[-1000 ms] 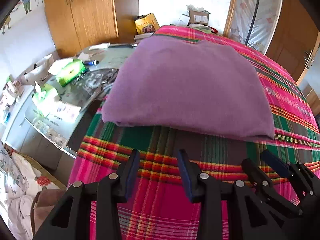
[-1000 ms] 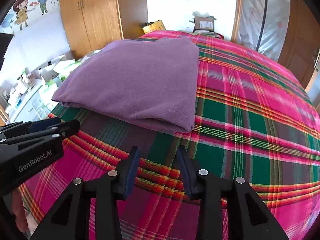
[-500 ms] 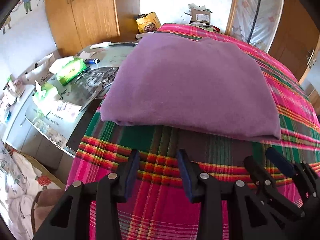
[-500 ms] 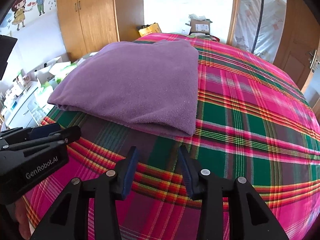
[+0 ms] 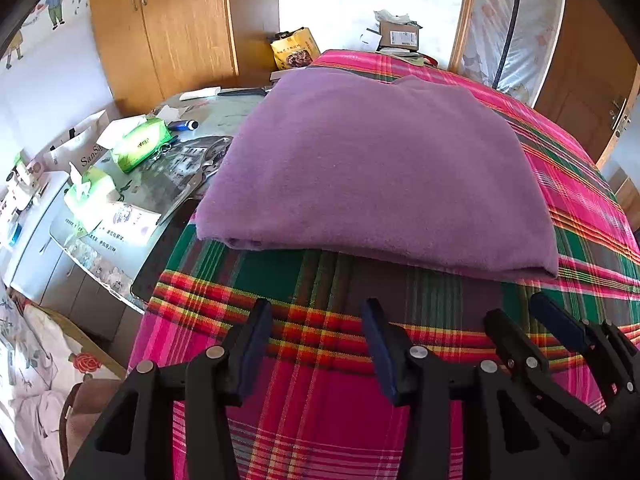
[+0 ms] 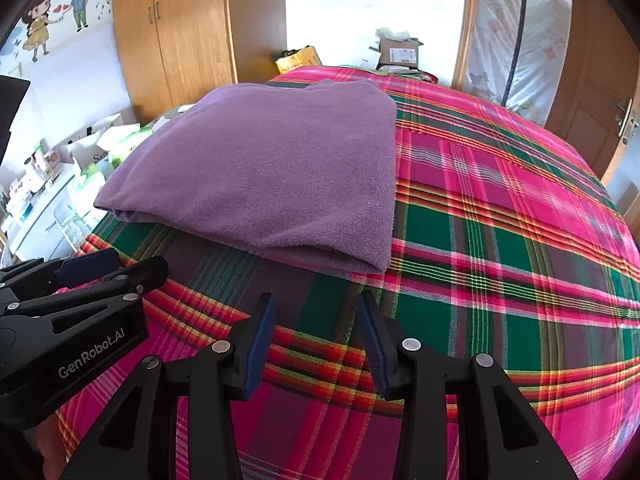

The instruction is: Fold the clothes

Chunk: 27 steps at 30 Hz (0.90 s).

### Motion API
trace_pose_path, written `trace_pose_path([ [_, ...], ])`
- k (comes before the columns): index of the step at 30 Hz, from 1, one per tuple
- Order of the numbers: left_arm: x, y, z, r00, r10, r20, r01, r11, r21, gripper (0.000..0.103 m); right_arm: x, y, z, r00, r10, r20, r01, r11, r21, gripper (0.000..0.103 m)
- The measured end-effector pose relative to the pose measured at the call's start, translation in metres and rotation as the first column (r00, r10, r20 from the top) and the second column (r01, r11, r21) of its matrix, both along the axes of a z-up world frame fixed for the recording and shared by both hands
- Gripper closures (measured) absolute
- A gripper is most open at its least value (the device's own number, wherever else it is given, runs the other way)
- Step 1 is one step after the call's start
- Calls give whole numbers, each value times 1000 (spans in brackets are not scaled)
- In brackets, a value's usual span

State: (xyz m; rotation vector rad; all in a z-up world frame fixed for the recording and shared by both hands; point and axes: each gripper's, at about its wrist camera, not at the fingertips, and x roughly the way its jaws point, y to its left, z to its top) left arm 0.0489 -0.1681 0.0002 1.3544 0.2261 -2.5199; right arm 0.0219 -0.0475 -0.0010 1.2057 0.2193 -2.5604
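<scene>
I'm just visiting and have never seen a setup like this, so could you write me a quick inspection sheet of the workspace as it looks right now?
Surface: bed under a pink, green and red plaid cover, lying smooth.
Job's things: one purple garment, folded into a flat rectangle on the cover.
Clutter: side table beside the bed with green tissue packs, papers and small items.
Grippers: left tool open, its jaws just opened wider, nothing between them; right tool open and empty. Both hover short of the garment.
Cables: dark cord hanging by the plastic-covered panel.
Surroundings: wooden wardrobe, cardboard box, door.
</scene>
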Motion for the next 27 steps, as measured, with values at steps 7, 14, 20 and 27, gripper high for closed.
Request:
trace_pose_path([
  [7,0,1,0,1000,0,-1,0,1000,0,56,0,-1,0,1000,-3,0,3,1000,1,58],
  [14,-1,-1,0,1000,2,-1,-2,1000,3,56,0,0,-1,1000,-5,0,5,1000,2,58],
  [20,-1,-1,0,1000,-1,-6,1,1000,0,56,-1,1,0,1000,-5,0,5,1000,2,58],
  [27,0,-1,0,1000,-2,-10,2,1000,-2,56,-1,-1,0,1000,-6,0,6,1000,2,57],
])
